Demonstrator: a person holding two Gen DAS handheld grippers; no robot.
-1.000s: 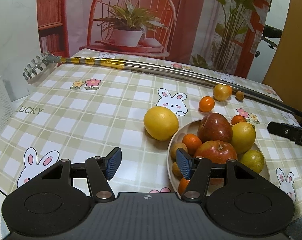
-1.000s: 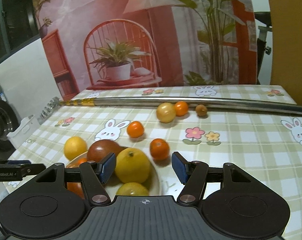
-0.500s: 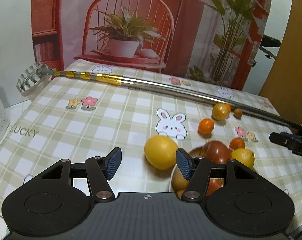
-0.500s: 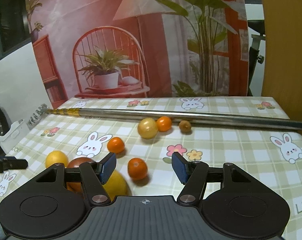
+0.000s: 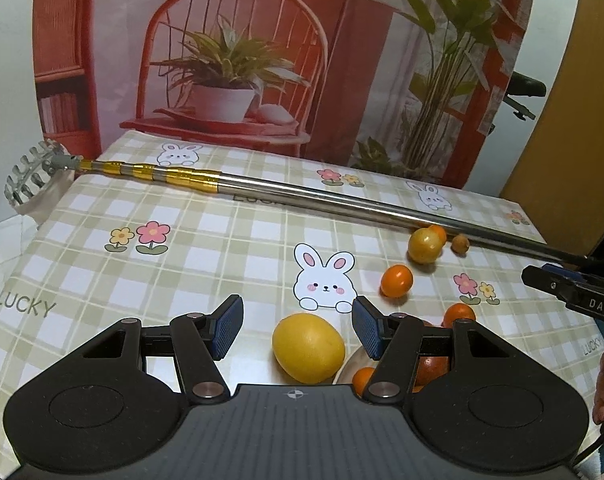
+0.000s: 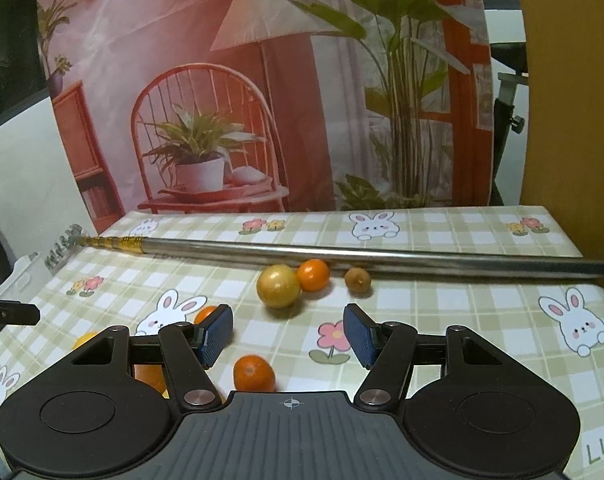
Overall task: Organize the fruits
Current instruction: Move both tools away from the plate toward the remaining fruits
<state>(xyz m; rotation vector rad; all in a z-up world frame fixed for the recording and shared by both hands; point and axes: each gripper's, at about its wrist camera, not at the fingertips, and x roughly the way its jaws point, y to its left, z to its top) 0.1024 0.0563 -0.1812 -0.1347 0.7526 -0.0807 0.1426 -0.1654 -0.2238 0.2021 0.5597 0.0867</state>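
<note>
On the checked worktop (image 5: 82, 280), a large lemon (image 5: 308, 347) is seen near the left claw (image 5: 298, 328), which is held released and empty. A plate (image 5: 347, 366) of fruit lies just right of it. Farther right, loose oranges (image 6: 313, 275) lie beside a metal pole (image 6: 341, 254). The right claw (image 6: 288, 336) is released, nothing gripped.

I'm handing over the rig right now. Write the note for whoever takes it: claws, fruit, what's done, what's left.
Left claw: open, empty, over the table near the big yellow fruit.
Right claw: open, empty, above a loose orange.
Plate: holds several fruits, mostly hidden behind the left claw.
Loose on the tablecloth: another orange; by the metal pole, a golden round fruit, an orange and a small brown fruit.
Left: gather the loose fruit.
</note>
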